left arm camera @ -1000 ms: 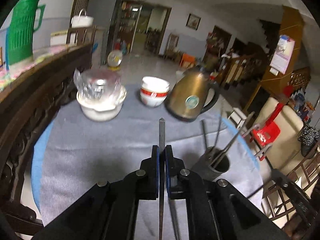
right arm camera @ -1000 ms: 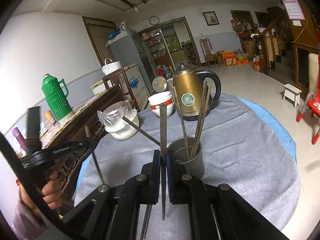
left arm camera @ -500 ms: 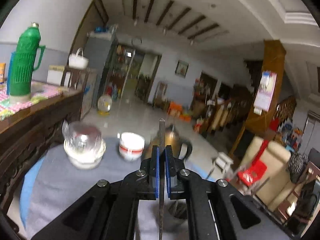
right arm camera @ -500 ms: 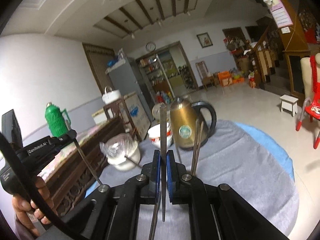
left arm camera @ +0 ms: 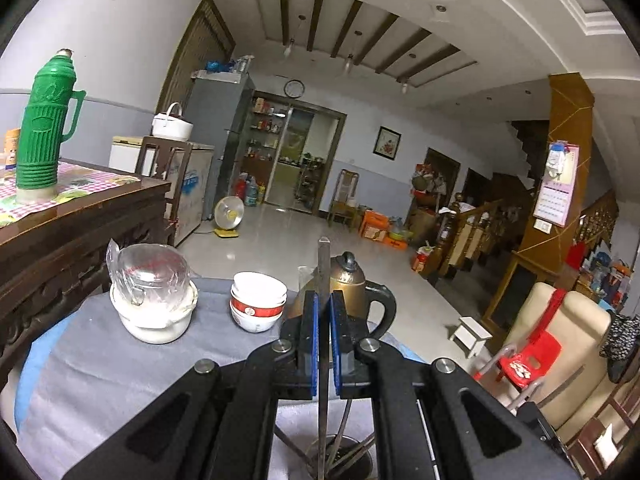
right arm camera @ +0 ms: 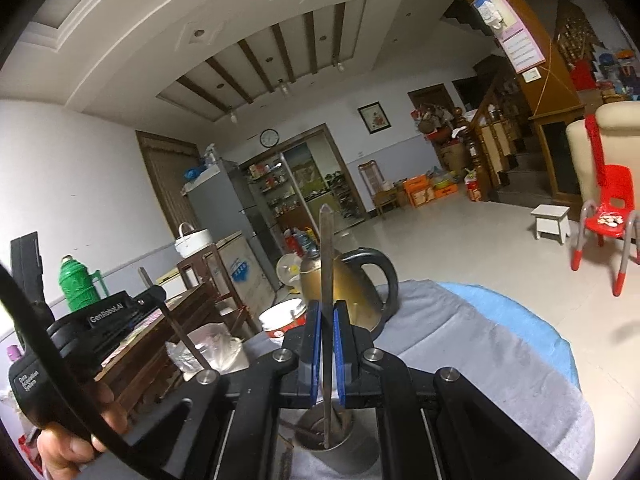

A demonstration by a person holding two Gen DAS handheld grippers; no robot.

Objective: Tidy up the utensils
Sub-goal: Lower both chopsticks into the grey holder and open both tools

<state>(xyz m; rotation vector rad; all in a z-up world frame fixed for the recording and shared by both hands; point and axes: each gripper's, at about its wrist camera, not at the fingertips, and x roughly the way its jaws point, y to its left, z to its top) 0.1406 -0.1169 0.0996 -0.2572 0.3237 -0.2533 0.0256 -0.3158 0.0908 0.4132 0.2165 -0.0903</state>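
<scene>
My left gripper [left arm camera: 323, 340] is shut on a metal chopstick [left arm camera: 323, 264] held upright; its lower end hangs over the metal utensil cup [left arm camera: 340, 458], which holds several other chopsticks. My right gripper [right arm camera: 324, 344] is shut on another metal chopstick [right arm camera: 326, 248], also upright, with its lower end inside the same cup [right arm camera: 326, 436]. The left gripper body [right arm camera: 100, 320] with its chopstick shows at the left of the right wrist view.
On the grey cloth [left arm camera: 92, 364] of the round table stand a brass kettle [left arm camera: 352, 280], stacked red-and-white bowls [left arm camera: 258, 304] and a white bowl with a glass lid [left arm camera: 154, 304]. A dark wooden sideboard [left arm camera: 72, 224] with a green thermos [left arm camera: 44, 120] is on the left.
Both grippers have tilted up from looking down at the table to looking across the room. Both now hold their chopsticks upright over the cup.
</scene>
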